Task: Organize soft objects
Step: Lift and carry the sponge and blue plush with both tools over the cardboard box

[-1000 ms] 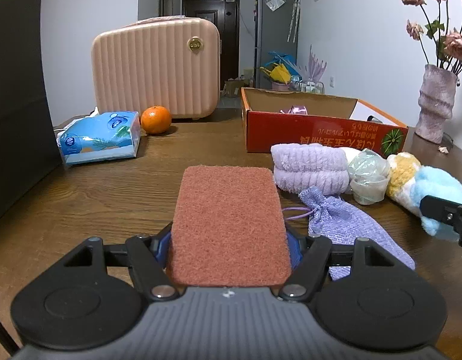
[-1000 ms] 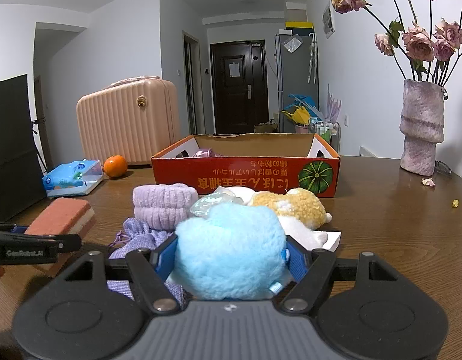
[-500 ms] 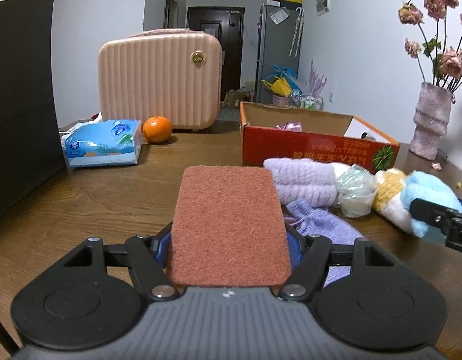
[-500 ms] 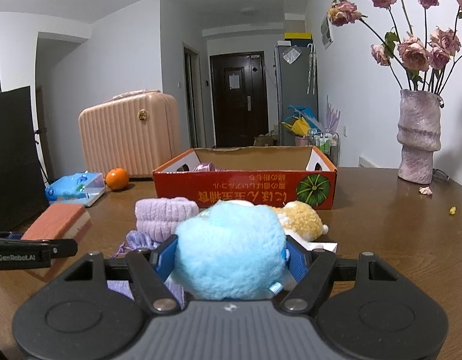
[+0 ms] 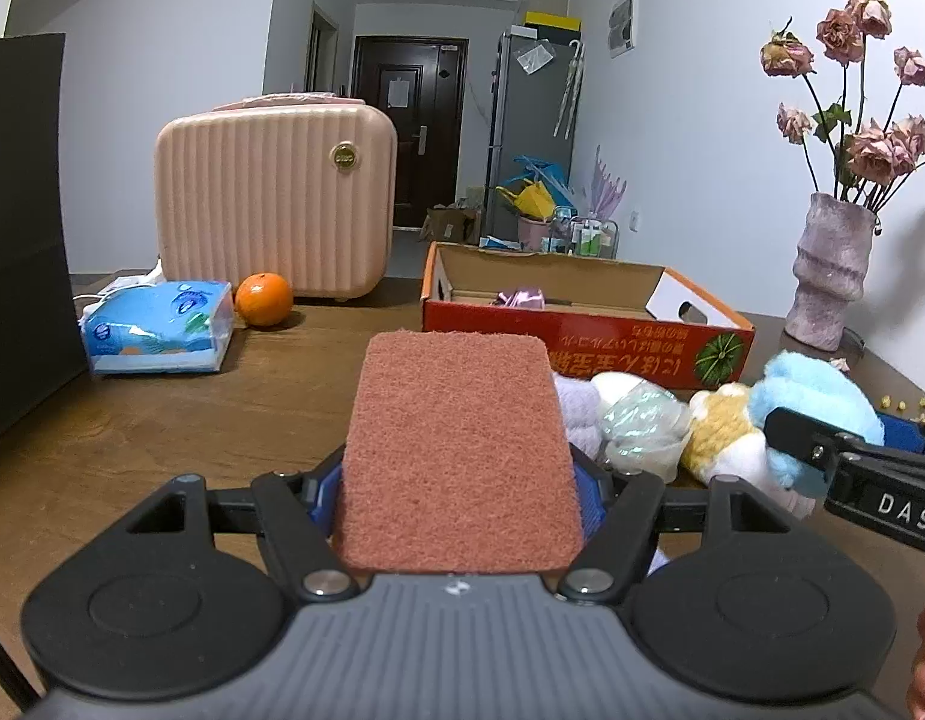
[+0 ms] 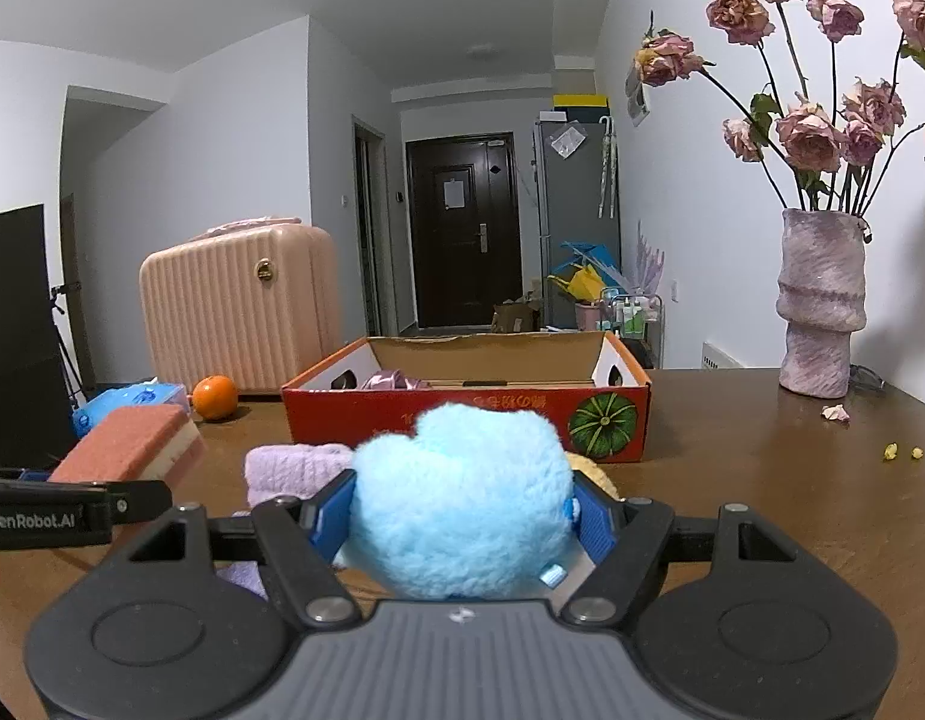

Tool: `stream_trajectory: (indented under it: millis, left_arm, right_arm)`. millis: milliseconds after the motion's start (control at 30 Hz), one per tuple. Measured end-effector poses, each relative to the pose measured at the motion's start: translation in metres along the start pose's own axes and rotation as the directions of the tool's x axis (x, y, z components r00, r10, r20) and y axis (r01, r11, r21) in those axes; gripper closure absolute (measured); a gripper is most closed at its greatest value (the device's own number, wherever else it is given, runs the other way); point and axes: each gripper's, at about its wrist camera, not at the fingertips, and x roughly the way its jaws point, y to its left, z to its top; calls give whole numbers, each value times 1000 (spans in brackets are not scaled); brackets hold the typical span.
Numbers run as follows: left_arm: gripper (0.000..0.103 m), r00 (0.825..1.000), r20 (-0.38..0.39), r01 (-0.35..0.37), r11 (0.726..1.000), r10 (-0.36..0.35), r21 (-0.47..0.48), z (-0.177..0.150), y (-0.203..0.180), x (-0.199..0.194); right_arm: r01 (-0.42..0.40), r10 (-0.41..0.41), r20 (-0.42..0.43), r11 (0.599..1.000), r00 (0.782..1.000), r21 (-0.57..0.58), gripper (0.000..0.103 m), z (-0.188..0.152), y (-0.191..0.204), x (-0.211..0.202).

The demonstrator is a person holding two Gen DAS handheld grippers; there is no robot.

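While both grippers are loaded, neither item has reached the box. The left gripper point(image 5: 459, 480) has its fingers closed on the long sides of a scouring sponge point(image 5: 459, 450), rust-coloured pad uppermost, held clear of the worktop point(image 5: 162, 432). The right gripper point(image 6: 462, 525) has its fingers pressed into a blue plush toy point(image 6: 462, 492), whose pile bulges above the blue pads; its yellow and white part trails forward from the grip, seen in the left view.

The red cardboard box point(image 6: 462, 414) stands toward the far edge of the worktop, open-topped, with a pink ribbon point(image 6: 390, 383) inside at its left end. A lilac towel point(image 6: 294, 471) and a crumpled clear bag point(image 5: 639, 426) lie just in front of the box.

Judgement: the step in hand is carrying both items to the box. Each should clear the near wall before descent; the toy's trailing part could catch the rim. Releasing one gripper at a time, sponge to the left and toy to the right, would keep the two tools apart. Open the fingers only once the item is below the rim.
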Motion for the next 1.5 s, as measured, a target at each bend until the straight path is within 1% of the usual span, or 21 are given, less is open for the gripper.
stream_trajectory:
  millis: [567, 900, 1133, 1300, 1500]
  left_arm:
    - [33, 998, 56, 15, 1000, -15, -4, 33, -30, 25]
    - [33, 995, 94, 23, 1000, -22, -13, 57, -43, 47]
    - [33, 993, 113, 15, 1000, -17, 17, 71, -49, 62]
    - [33, 992, 129, 16, 1000, -18, 13, 82, -52, 74]
    - [33, 990, 141, 20, 1000, -21, 13, 96, -55, 90]
  right_arm:
    - [30, -31, 53, 999, 998, 14, 31, 22, -20, 23]
    - [51, -50, 82, 999, 995, -12, 31, 37, -31, 43]
    - [45, -42, 86, 998, 995, -33, 31, 48, -36, 62]
    - [40, -37, 81, 998, 996, -39, 31, 55, -43, 71]
    - [55, -52, 75, 997, 996, -47, 31, 66, -52, 86]
